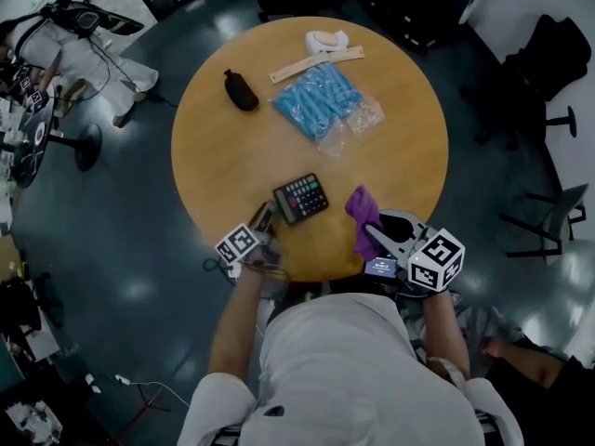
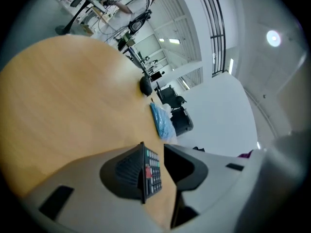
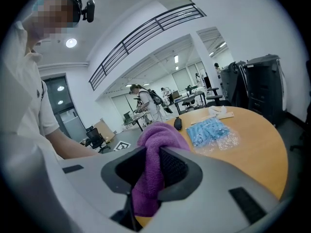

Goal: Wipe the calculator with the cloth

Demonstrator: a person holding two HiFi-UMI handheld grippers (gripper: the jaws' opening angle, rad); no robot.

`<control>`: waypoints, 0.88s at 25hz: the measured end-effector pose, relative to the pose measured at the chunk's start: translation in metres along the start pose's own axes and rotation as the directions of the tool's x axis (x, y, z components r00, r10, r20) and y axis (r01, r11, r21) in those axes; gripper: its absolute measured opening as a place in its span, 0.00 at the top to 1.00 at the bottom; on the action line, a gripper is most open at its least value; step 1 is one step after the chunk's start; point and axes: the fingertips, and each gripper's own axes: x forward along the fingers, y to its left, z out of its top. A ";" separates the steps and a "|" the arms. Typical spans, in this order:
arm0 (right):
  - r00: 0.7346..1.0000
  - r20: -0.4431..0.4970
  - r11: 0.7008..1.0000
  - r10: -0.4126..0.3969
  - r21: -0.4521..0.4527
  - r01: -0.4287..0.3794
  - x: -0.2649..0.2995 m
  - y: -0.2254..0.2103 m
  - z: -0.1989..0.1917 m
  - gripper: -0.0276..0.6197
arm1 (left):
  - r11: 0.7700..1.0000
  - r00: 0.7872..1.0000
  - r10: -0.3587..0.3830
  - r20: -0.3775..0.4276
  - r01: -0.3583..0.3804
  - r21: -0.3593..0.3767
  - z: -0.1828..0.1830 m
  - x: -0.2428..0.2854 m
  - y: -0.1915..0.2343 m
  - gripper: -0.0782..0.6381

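Note:
A black calculator (image 1: 300,198) lies flat on the round wooden table (image 1: 232,156), near its front edge. My left gripper (image 1: 264,219) is at the calculator's left corner. In the left gripper view the calculator (image 2: 151,171) shows edge-on in the gap between the jaws, close against the left pad, with wood visible before the right jaw. That left gripper (image 2: 153,147) stands open. My right gripper (image 1: 376,235) is just right of the calculator, shut on a purple cloth (image 1: 363,214). The cloth (image 3: 153,164) bunches up and hangs between the right gripper's (image 3: 151,152) pads.
Farther back on the table lie a clear bag of blue items (image 1: 321,100), a black pouch (image 1: 241,90), a beige strip (image 1: 316,63) and a white object (image 1: 327,38). Chairs (image 1: 558,63) stand to the right. A person (image 1: 74,54) sits at the far left.

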 end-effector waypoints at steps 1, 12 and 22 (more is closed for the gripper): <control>1.000 0.004 1.000 -0.012 -0.008 0.012 -0.001 -0.002 0.001 0.82 | 1.000 1.000 0.010 0.020 -0.011 0.027 0.008 -0.008 -0.003 0.72; 0.981 0.001 0.977 -0.195 -0.086 0.195 0.010 -0.076 -0.005 0.82 | 0.675 0.961 -0.131 0.245 -0.094 0.732 0.024 -0.098 -0.161 0.88; 0.913 -0.228 0.940 -0.338 -0.126 0.317 0.085 -0.187 -0.097 0.82 | 0.679 0.970 -0.136 0.200 -0.055 0.732 -0.019 -0.092 -0.183 0.88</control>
